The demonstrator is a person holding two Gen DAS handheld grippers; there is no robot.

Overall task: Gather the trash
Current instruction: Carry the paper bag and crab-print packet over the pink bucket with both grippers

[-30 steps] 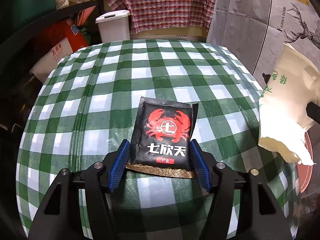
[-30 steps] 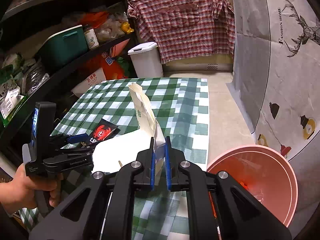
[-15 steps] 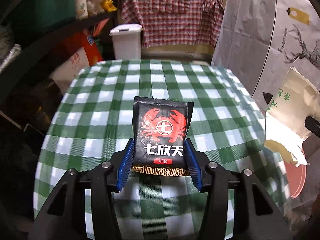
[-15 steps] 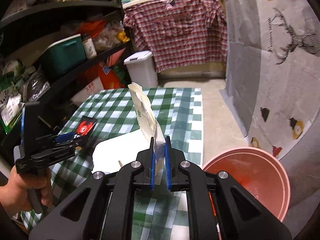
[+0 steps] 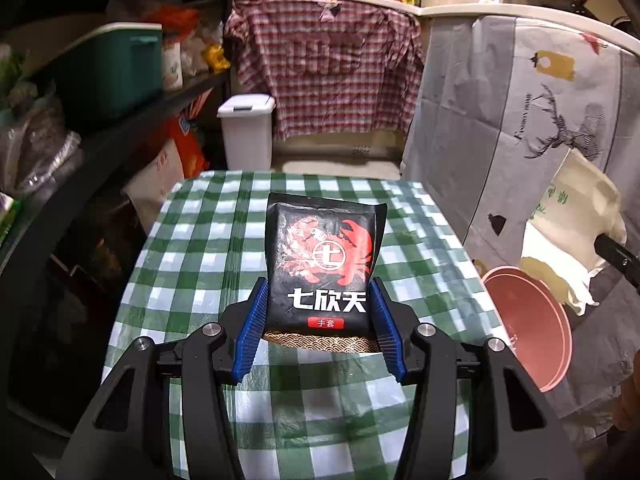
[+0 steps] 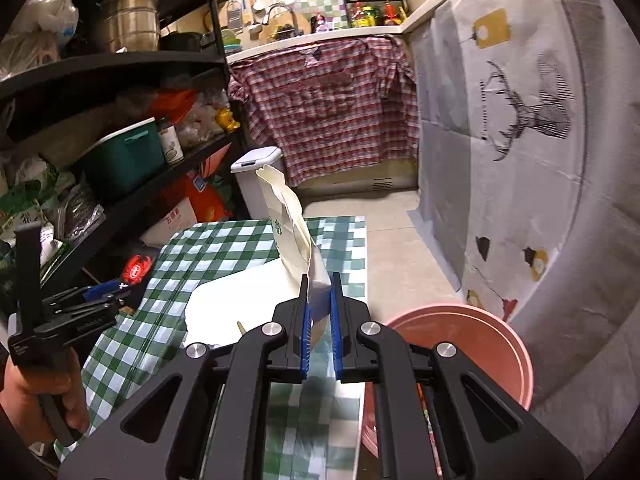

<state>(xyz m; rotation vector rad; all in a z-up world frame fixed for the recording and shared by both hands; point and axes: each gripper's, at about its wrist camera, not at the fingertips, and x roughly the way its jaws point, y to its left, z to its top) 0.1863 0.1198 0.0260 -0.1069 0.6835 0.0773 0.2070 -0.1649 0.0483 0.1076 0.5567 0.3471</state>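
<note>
Transport step: left gripper (image 5: 320, 324) fingers pinch black crab-print packet (image 5: 324, 264); right gripper (image 6: 319, 320) fingers pinch cream paper bag (image 6: 294, 232); next, release over pink basin (image 6: 496, 344).

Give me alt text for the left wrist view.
The left gripper holds a black crab-print packet upright between its blue fingers above a green checked tablecloth. A pink basin sits at right.

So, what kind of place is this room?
Probably a home kitchen or its storage corner: a counter with a tap and bottles, shelves holding a pot, and a table with checked cloth.
</note>
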